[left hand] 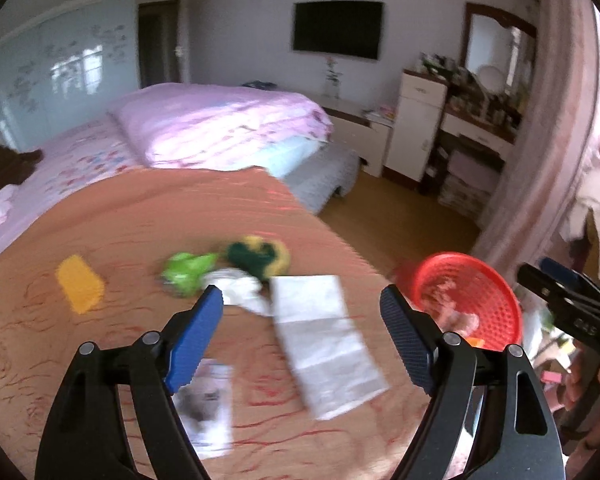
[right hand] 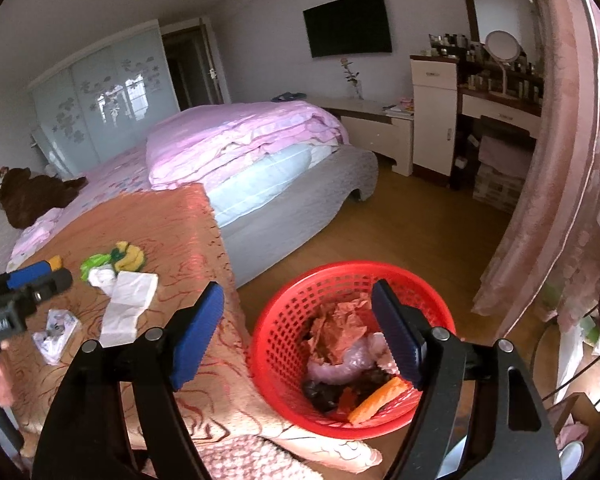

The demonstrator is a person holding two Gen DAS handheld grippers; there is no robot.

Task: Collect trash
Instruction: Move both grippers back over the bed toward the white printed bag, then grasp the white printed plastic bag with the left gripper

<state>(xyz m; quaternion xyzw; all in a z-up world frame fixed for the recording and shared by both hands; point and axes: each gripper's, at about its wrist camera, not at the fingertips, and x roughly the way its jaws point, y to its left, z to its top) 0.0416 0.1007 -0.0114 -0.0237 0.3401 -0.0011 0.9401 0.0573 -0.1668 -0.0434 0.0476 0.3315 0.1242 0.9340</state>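
Trash lies on a table with an orange patterned cloth: a flat white paper, a crumpled white tissue, a green wrapper, a green-yellow wrapper, a yellow block and a printed wrapper. My left gripper is open and empty above the white paper. A red basket with several pieces of trash stands on the floor by the table. My right gripper is open and empty above the basket's left rim.
A bed with pink bedding lies behind the table. Wooden floor runs to the right. A pink curtain hangs at the right, and a dresser with a mirror stands at the back wall.
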